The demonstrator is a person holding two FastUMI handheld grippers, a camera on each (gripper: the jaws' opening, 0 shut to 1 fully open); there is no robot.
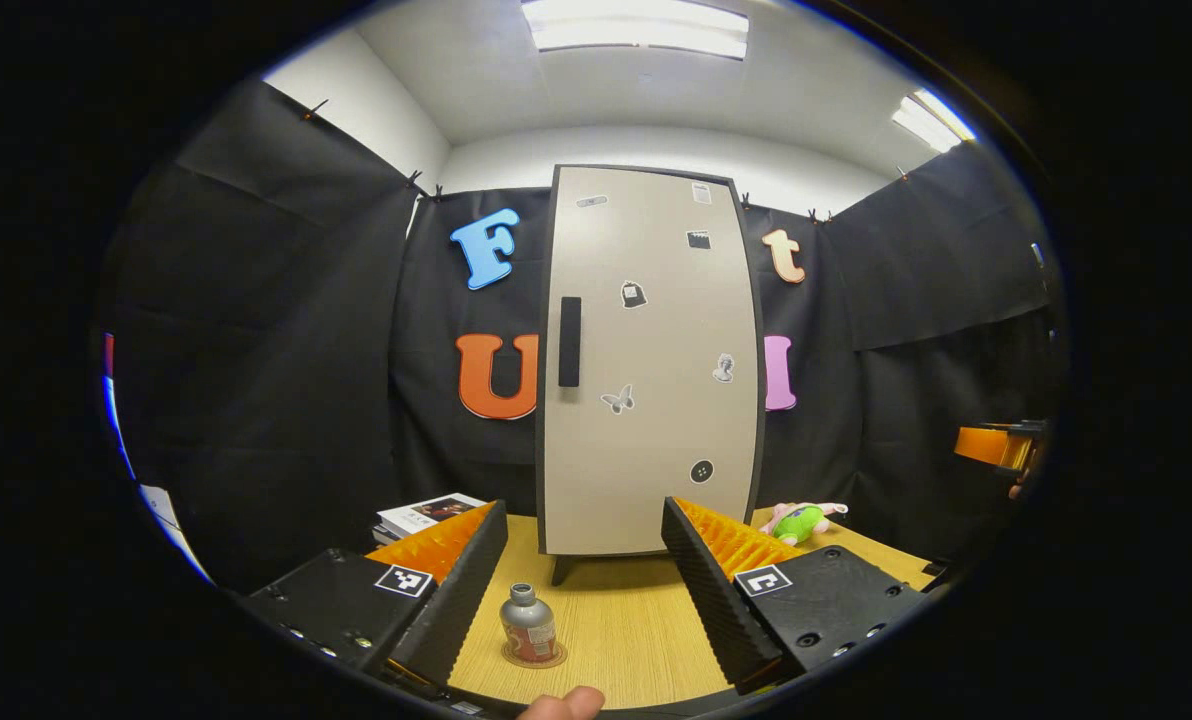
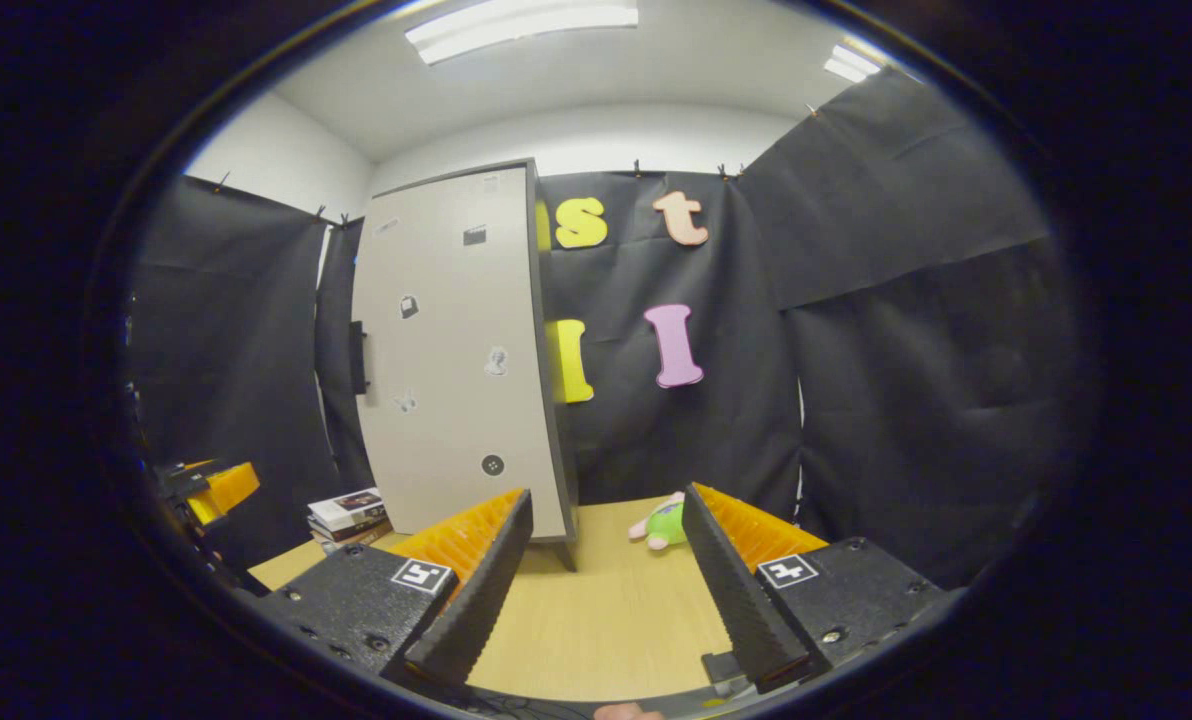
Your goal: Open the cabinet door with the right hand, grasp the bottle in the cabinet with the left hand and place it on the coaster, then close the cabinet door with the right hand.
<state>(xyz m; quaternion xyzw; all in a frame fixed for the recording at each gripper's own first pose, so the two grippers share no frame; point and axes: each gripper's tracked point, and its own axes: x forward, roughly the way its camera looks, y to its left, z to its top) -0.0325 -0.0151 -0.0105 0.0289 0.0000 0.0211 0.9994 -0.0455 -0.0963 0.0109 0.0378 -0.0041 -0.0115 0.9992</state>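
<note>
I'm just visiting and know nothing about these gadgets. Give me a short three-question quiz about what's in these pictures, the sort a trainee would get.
1. True or false: the cabinet door is shut.
2. Where does the bottle stand?
A. inside the cabinet
B. on the coaster
C. on the stack of books
3. Fill in: the green and pink thing on the table to the right of the cabinet is a ____.

Key
1. True. The door lies flush, its dark handle facing the left gripper.
2. B. It stands upright on the coaster, between the left gripper's open fingers, which do not touch it.
3. Soft toy.
</note>
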